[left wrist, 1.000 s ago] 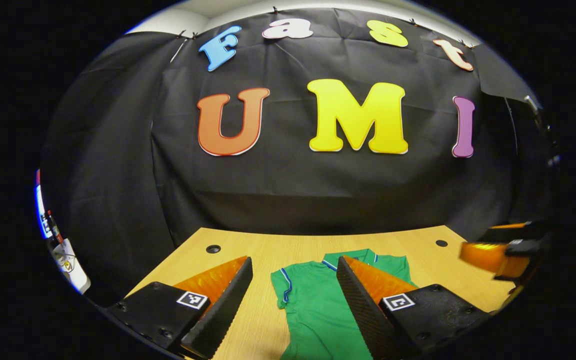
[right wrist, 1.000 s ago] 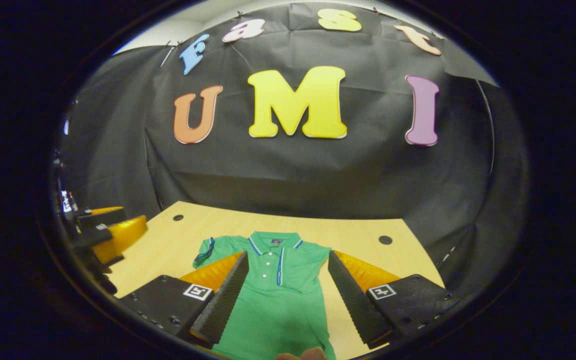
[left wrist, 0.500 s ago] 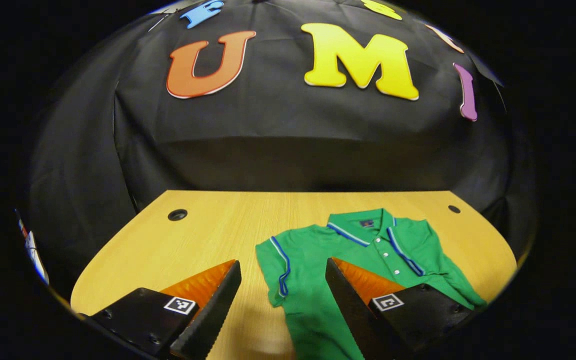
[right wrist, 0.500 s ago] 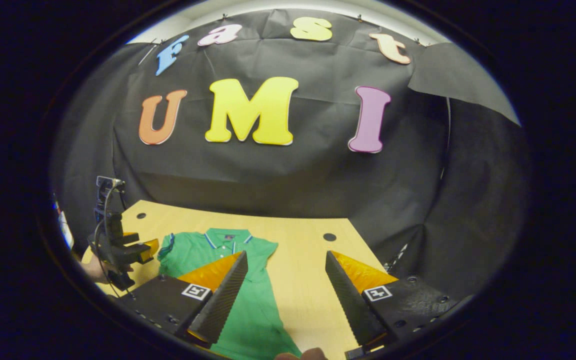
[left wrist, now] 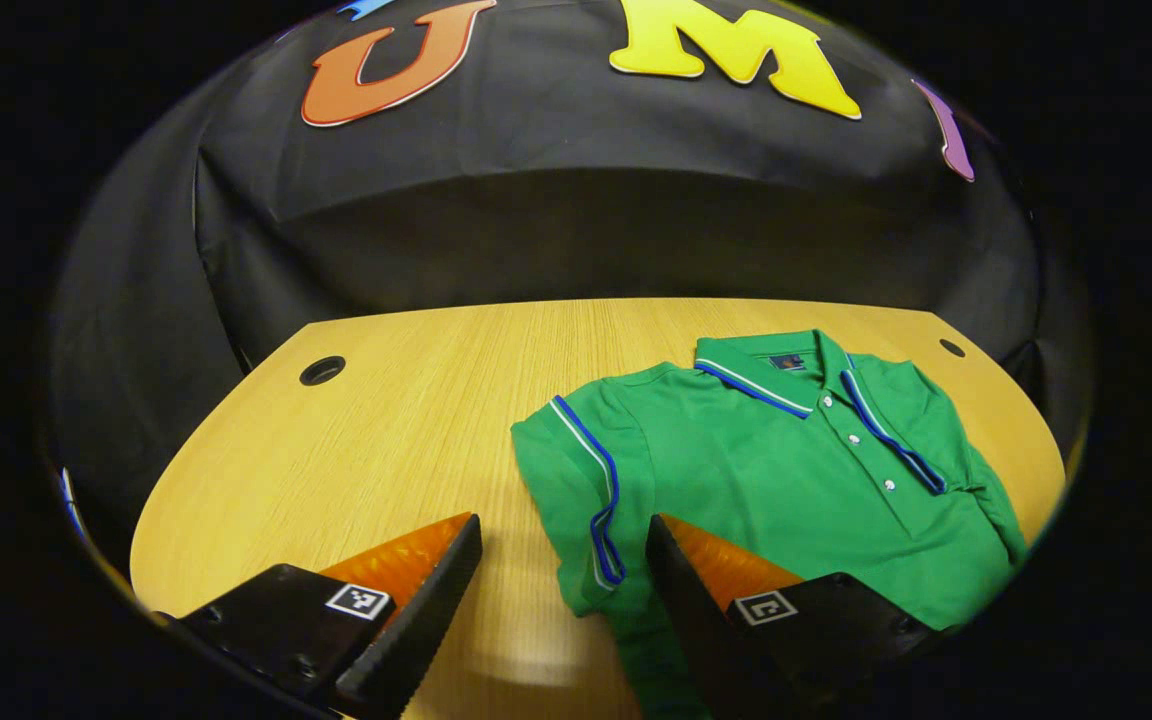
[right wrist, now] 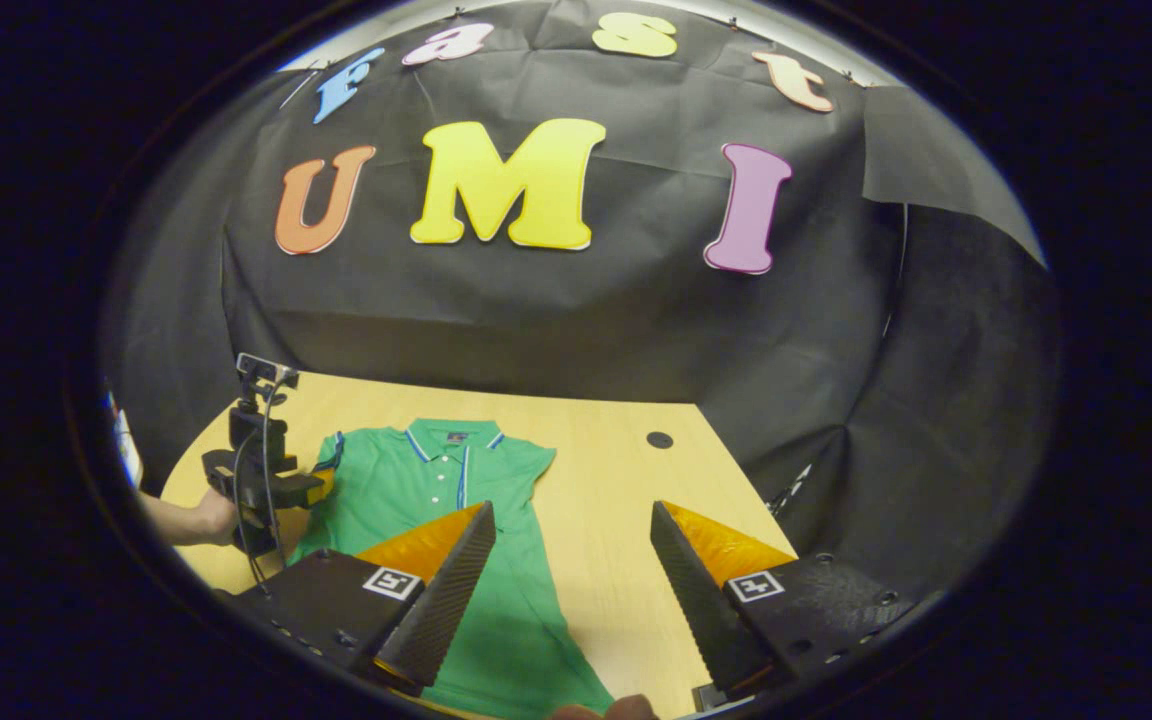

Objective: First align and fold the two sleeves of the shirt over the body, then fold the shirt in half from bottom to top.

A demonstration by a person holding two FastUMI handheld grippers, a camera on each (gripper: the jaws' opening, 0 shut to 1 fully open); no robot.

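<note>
Both grippers are held open above a green shirt laid flat on the table.

In the left gripper view, the left gripper [left wrist: 564,575] is seen with its jaws spread wide, and nothing is gripped; the sleeve [left wrist: 581,500] with its blue-and-white trim is framed between the fingers. The shirt [left wrist: 786,470] is spread on the wooden table [left wrist: 386,420], collar toward the wall. In the right gripper view, the right gripper [right wrist: 571,560] is likewise held open and empty over the shirt's [right wrist: 436,490] near edge and bare table [right wrist: 616,520]. Farther off, the left gripper [right wrist: 311,487] is seen at the far sleeve, held by a hand [right wrist: 204,515].
</note>
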